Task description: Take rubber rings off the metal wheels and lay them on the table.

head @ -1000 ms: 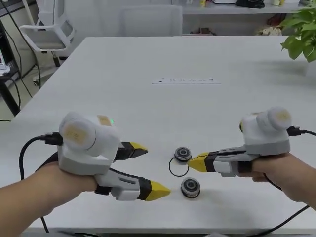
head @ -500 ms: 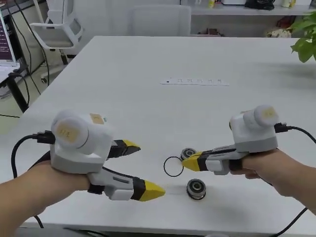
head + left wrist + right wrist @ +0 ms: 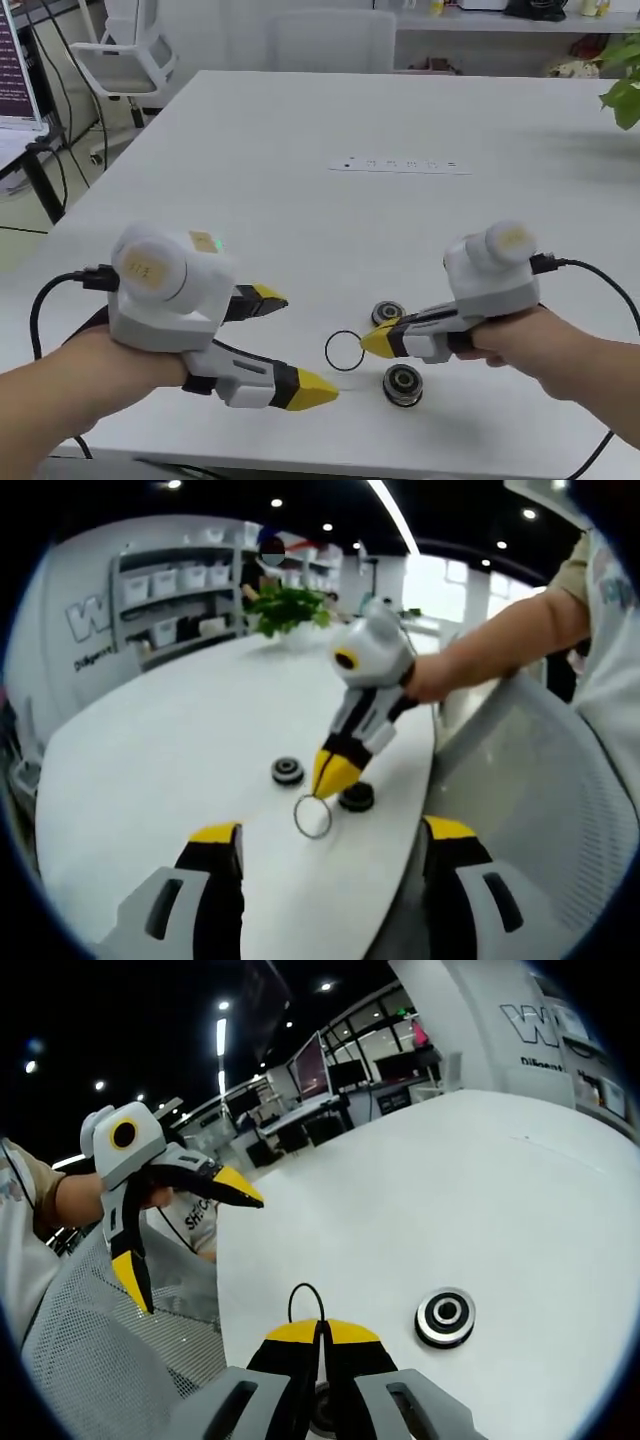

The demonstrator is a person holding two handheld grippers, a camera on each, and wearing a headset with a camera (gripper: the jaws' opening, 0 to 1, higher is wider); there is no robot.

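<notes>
Head view: the left hand-held gripper (image 3: 292,343) is hovering wide open over the surface (image 3: 300,180). The right hand-held gripper (image 3: 375,342) is pinching the rubber ring (image 3: 327,352) beside the metal wheels (image 3: 403,383).
Left gripper view: the ring is dangling from the right jaws.
Right gripper view: the jaws are pressing together on the ring's edge.

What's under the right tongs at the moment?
A metal wheel on the table; in the right gripper view the right tongs, pinching a rubber ring, cover most of it.
</notes>
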